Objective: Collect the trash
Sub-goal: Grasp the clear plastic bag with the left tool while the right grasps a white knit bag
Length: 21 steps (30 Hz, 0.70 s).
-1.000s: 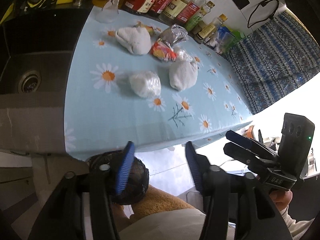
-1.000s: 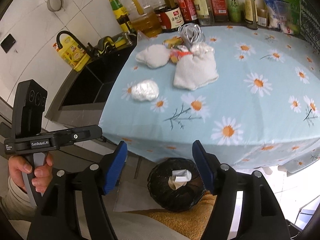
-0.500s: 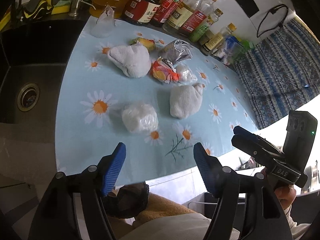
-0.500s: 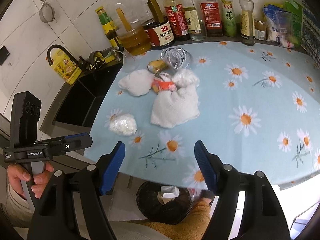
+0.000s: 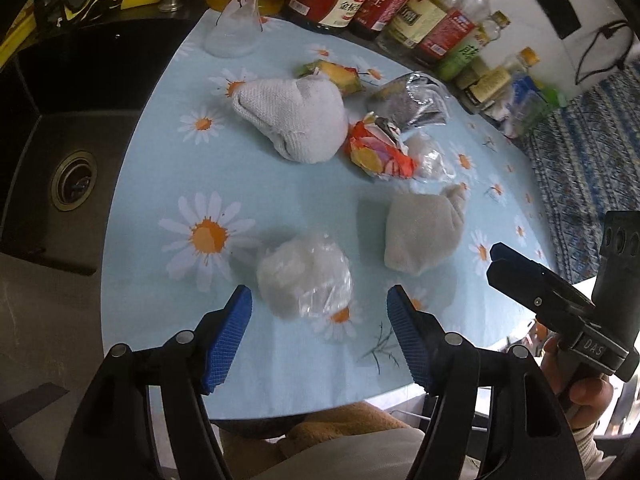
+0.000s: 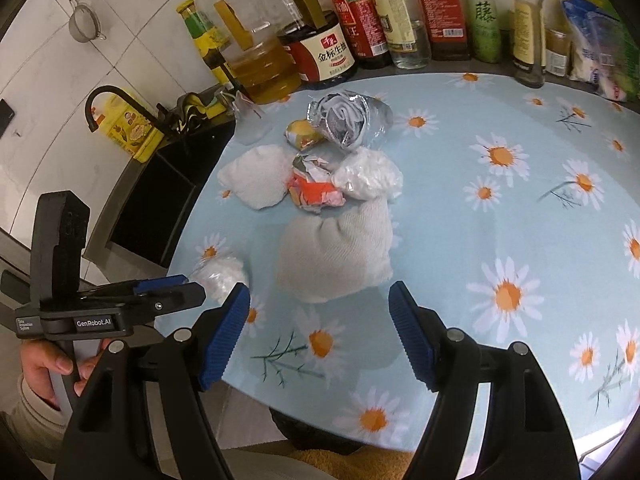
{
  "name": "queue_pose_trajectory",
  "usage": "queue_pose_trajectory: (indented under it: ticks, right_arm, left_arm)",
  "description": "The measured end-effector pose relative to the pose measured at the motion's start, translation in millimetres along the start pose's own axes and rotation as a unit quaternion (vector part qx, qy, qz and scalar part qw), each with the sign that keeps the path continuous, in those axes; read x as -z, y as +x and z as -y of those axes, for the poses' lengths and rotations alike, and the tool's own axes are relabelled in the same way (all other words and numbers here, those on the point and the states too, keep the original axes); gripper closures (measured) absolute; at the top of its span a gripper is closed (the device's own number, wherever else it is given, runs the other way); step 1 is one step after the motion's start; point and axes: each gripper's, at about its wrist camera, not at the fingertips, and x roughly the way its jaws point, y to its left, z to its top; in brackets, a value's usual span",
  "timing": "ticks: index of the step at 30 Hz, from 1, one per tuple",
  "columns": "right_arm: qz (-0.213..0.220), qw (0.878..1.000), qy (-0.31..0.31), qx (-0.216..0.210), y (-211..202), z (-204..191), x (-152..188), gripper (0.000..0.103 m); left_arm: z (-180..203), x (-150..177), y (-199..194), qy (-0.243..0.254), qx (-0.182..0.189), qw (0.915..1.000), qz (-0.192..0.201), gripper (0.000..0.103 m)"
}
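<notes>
Trash lies on a daisy-print tablecloth (image 5: 168, 184). My left gripper (image 5: 320, 334) is open, just short of a crumpled clear plastic wad (image 5: 306, 276). My right gripper (image 6: 318, 334) is open, just short of a white cloth bundle (image 6: 336, 258), which also shows in the left wrist view (image 5: 422, 234). Farther back lie a second white bundle (image 5: 294, 118), a red-orange wrapper (image 5: 378, 152), a silver foil bag (image 5: 412, 100), a small clear bag (image 6: 368, 174) and a yellow wrapper (image 5: 330, 74). The plastic wad shows partly behind the left gripper in the right wrist view (image 6: 220, 276).
Bottles of oil and sauce (image 6: 320, 44) line the back of the table. A dark sink (image 5: 72, 184) lies left of the cloth. A clear plastic piece (image 5: 236, 28) stands at the cloth's far corner. A patterned fabric (image 5: 584, 152) is at the right.
Both grippers have risen from below the table edge, near a black trash bin, and moved forward over the table. The left now faces the plastic wad, the right the cloth bundle.
</notes>
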Motion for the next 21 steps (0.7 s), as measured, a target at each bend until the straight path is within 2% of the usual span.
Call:
queue_pose_trajectory:
  ticks: [13,15,19,20,21]
  right_arm:
    - [-0.037,0.999,-0.003,-0.033,41,26,-26,0.031]
    - [-0.041,0.999,-0.007,-0.033,46,28,-27,0.031]
    - [-0.046,0.998,-0.019,-0.035,54,28,-26,0.031]
    - [-0.046,0.998,-0.020,-0.038,55,28,-26,0.033]
    - [-0.047,0.998,-0.023,-0.040,56,27,-25,0.042]
  left_arm:
    - [6,-14,25,-0.011,-0.052,0.9985,-0.011,0.037]
    - [8,-15,27,-0.005,-0.058,0.9982,-0.011,0.047]
    - [9,-14,28,-0.003,-0.058,0.9983,-0.006,0.047]
    - [8,-14,28,-0.005,-0.056,0.9984,-0.005,0.048]
    - [8,-14,27,-0.006,-0.054,0.9985,-0.004,0.049]
